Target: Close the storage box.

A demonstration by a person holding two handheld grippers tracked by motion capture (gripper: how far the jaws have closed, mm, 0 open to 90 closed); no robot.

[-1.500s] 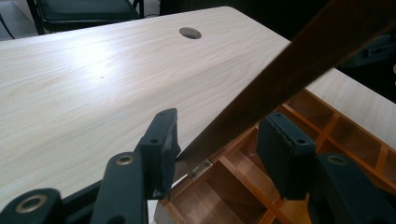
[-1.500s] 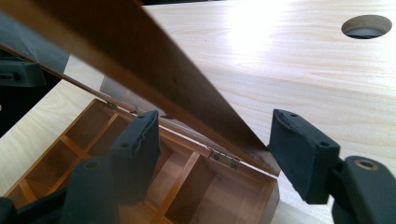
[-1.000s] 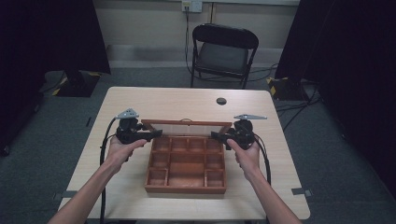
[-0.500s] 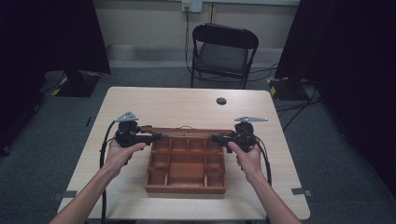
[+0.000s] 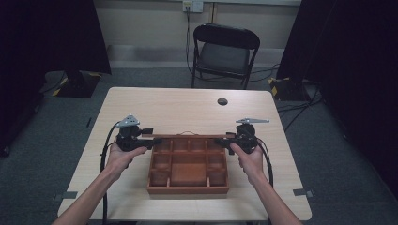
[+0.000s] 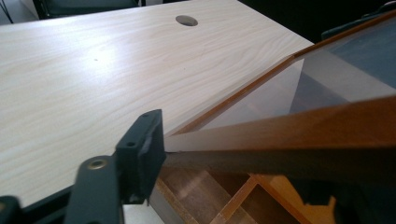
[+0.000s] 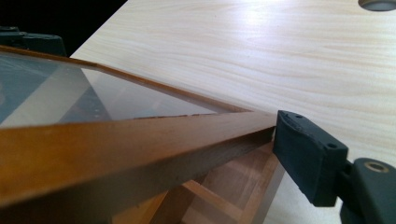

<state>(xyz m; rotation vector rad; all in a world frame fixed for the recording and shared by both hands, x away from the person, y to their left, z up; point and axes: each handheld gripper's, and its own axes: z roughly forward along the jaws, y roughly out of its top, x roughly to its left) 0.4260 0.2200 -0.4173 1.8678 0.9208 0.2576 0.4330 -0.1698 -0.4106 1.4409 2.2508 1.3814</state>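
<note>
A wooden box (image 5: 187, 190) with several open compartments sits at the table's near middle. Its glass-paned lid (image 5: 187, 136) stands tilted up from the back edge. My left gripper (image 5: 152, 140) is at the lid's left corner and my right gripper (image 5: 225, 140) at its right corner. In the left gripper view one fingertip (image 6: 140, 154) touches the end of the lid frame (image 6: 303, 126); the other jaw is hidden behind the frame. These jaws have just been opening, with the lid's corner between them. In the right gripper view a pad (image 7: 308, 154) presses against the lid frame (image 7: 116, 140).
The pale wooden table (image 5: 178, 108) has a round cable hole (image 5: 222, 101) at the far middle. A black folding chair (image 5: 225, 51) stands beyond the table. Cables trail from both grippers past the person's forearms.
The lid's raised edge has come lower and nearer, so its pane shows as a thin bar in the high view. Both hands followed it slightly.
</note>
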